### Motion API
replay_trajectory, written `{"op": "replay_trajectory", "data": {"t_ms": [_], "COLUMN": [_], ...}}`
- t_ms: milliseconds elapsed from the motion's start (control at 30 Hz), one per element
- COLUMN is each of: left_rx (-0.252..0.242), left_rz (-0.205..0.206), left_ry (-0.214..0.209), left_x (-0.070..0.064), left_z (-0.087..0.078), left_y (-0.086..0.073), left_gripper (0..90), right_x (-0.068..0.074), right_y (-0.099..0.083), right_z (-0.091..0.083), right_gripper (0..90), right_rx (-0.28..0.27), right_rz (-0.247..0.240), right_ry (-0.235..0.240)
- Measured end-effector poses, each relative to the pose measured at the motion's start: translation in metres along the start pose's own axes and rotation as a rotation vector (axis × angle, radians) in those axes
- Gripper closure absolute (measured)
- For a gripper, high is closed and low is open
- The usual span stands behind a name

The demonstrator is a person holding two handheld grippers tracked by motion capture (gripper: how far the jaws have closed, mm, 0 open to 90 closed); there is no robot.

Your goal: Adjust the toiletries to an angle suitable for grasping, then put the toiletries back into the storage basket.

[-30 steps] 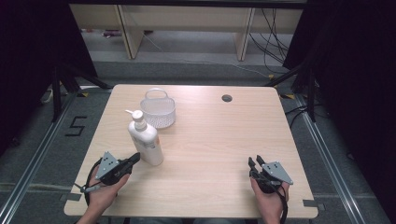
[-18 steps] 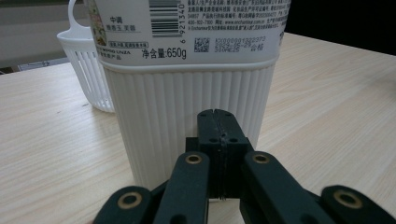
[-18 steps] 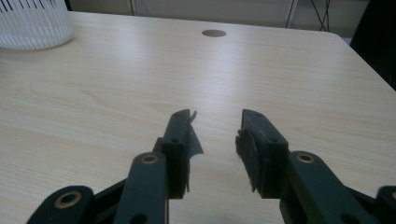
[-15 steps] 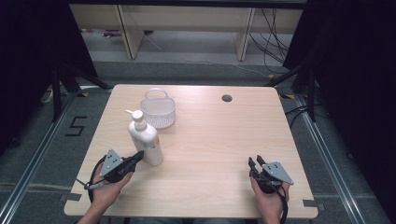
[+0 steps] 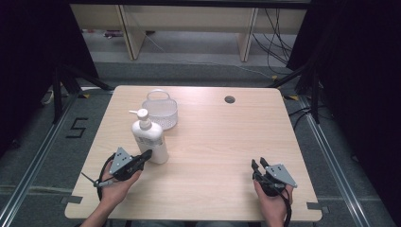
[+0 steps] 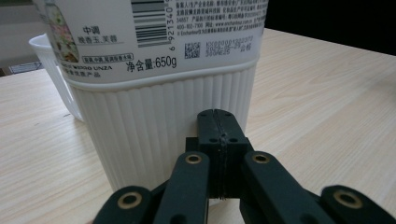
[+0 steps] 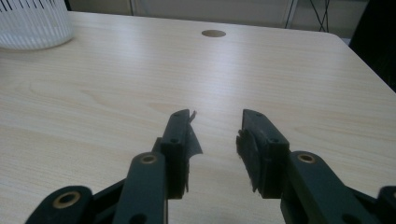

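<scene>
A white pump bottle [image 5: 149, 137] stands upright on the wooden table [image 5: 217, 142], left of centre. Its ribbed lower body and printed label [image 6: 154, 60] loom large in the left gripper view. My left gripper [image 5: 147, 154] is shut, its tips pressed against or just short of the bottle's base [image 6: 217, 122]. Behind the bottle sits a small white ribbed basket [image 5: 161, 110] with a handle. My right gripper [image 5: 257, 164] rests near the table's front right, open, nothing between its fingers [image 7: 215, 126].
A round cable hole [image 5: 230, 99] lies in the table's far right part, also seen as the hole [image 7: 214, 33] ahead of the right gripper. The basket's side [image 7: 32, 23] shows at that view's upper left. Shelving legs and cables stand beyond the table.
My left gripper has crept slightly forward toward the bottle's base. The bottle, the basket and the right gripper have stayed in place.
</scene>
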State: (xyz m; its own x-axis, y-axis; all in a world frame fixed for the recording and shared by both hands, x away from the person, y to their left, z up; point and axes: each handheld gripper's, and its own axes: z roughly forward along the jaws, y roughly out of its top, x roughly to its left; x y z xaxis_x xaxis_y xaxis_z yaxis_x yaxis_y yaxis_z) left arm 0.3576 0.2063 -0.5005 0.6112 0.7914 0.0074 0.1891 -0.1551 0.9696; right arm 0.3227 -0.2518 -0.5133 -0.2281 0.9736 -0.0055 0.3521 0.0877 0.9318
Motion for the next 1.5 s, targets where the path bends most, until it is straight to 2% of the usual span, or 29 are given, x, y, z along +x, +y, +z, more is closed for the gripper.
{"op": "replay_trajectory", "data": {"t_ms": [133, 200, 233, 267, 333, 400, 433, 467, 567, 600, 633, 667, 700, 733, 767, 800, 833, 867, 967, 1000, 1033, 1067, 1167, 1200, 1267, 1367, 1433, 1500], "left_rx": [-0.003, -0.012, -0.012, -0.027, -0.027, -0.026, -0.042, -0.050, -0.070, -0.069, -0.069, -0.077, -0.083, -0.078, -0.096, -0.087, -0.110, -0.105, -0.105, -0.110, -0.115, -0.119, -0.126, -0.126, -0.113, -0.105, -0.113, -0.124], "left_rz": [0.001, -0.032, -0.032, -0.071, -0.075, -0.061, -0.074, -0.060, -0.067, -0.092, -0.092, -0.091, -0.099, -0.111, -0.094, -0.108, -0.107, -0.120, -0.117, -0.124, -0.135, -0.139, -0.137, -0.134, -0.126, -0.122, -0.122, -0.122], "left_ry": [-0.006, -0.015, -0.015, -0.023, -0.023, -0.021, -0.026, -0.021, -0.017, 0.002, 0.002, 0.006, 0.015, 0.025, 0.019, 0.037, 0.027, 0.044, 0.062, 0.069, 0.074, 0.083, 0.098, 0.104, 0.113, 0.126, 0.138, 0.156], "left_x": [0.001, 0.002, 0.002, 0.001, 0.001, 0.001, 0.000, 0.000, -0.001, -0.003, -0.003, -0.003, -0.005, -0.006, -0.006, -0.008, -0.008, -0.010, -0.009, -0.008, -0.008, -0.007, -0.008, -0.008, -0.009, -0.011, -0.012, -0.012], "left_z": [0.006, 0.007, 0.007, 0.008, 0.008, 0.005, 0.005, 0.001, -0.003, -0.008, -0.008, -0.010, -0.011, -0.013, -0.013, -0.016, -0.015, -0.018, -0.019, -0.019, -0.019, -0.019, -0.018, -0.018, -0.014, -0.012, -0.011, -0.011], "left_y": [0.000, -0.001, -0.001, -0.004, -0.005, -0.005, -0.005, -0.004, -0.003, -0.003, -0.003, -0.003, -0.003, -0.003, -0.003, -0.003, -0.003, -0.005, -0.006, -0.006, -0.006, -0.006, -0.006, -0.006, -0.006, -0.005, -0.004, -0.001], "left_gripper": [89.4, 89.2, 88.6, 87.8, 87.0, 84.2, 84.2, 82.1, 80.3, 80.0, 79.4, 79.4, 78.5, 77.4, 75.8, 73.5, 71.7, 69.2, 65.6, 63.1, 60.7, 55.2, 50.4, 46.7, 45.2, 43.1, 40.5, 38.6], "right_x": [0.000, 0.000, 0.000, 0.000, 0.000, 0.000, 0.000, 0.000, 0.000, 0.000, 0.000, 0.001, -0.001, -0.002, -0.002, -0.001, -0.001, -0.002, -0.002, -0.003, -0.003, -0.002, -0.002, -0.005, -0.006, -0.006, -0.007, -0.006], "right_y": [0.000, 0.000, 0.000, 0.000, 0.000, 0.000, 0.000, -0.001, -0.001, -0.001, -0.001, -0.001, -0.002, -0.002, -0.002, -0.003, -0.002, -0.002, -0.003, -0.003, -0.003, -0.003, -0.003, -0.002, -0.002, -0.002, -0.002, -0.002], "right_z": [0.000, 0.001, 0.001, 0.000, 0.000, 0.000, 0.000, 0.000, -0.001, -0.002, -0.002, -0.005, -0.002, -0.002, -0.003, -0.003, -0.005, -0.005, -0.006, -0.006, -0.006, -0.006, -0.006, -0.005, -0.006, -0.006, -0.006, -0.006], "right_gripper": [63.5, 63.3, 63.3, 62.9, 62.7, 62.2, 62.2, 61.8, 61.4, 61.0, 61.0, 60.8, 60.4, 60.1, 59.4, 58.6, 57.8, 56.6, 55.3, 54.8, 54.1, 53.1, 52.4, 51.6, 51.0, 50.4, 50.1, 49.9], "right_rx": [-0.003, -0.007, -0.007, -0.001, -0.005, 0.001, 0.001, -0.012, 0.004, -0.014, -0.014, 0.016, -0.023, -0.028, -0.023, -0.031, -0.012, -0.023, -0.026, -0.024, -0.033, -0.024, -0.022, -0.018, 0.002, -0.002, -0.010, -0.006], "right_rz": [0.001, 0.001, 0.001, -0.001, 0.000, 0.003, 0.003, 0.000, 0.006, 0.026, 0.026, 0.052, 0.033, 0.019, 0.033, 0.043, 0.046, 0.025, 0.036, 0.015, 0.024, 0.026, 0.042, 0.025, 0.039, 0.048, 0.038, 0.057], "right_ry": [0.004, 0.001, 0.001, 0.004, 0.005, -0.001, -0.001, -0.008, -0.010, -0.003, -0.003, -0.010, -0.005, -0.001, -0.006, -0.008, -0.012, -0.015, -0.017, -0.019, -0.005, -0.015, -0.020, -0.009, -0.019, -0.009, -0.012, -0.004]}}
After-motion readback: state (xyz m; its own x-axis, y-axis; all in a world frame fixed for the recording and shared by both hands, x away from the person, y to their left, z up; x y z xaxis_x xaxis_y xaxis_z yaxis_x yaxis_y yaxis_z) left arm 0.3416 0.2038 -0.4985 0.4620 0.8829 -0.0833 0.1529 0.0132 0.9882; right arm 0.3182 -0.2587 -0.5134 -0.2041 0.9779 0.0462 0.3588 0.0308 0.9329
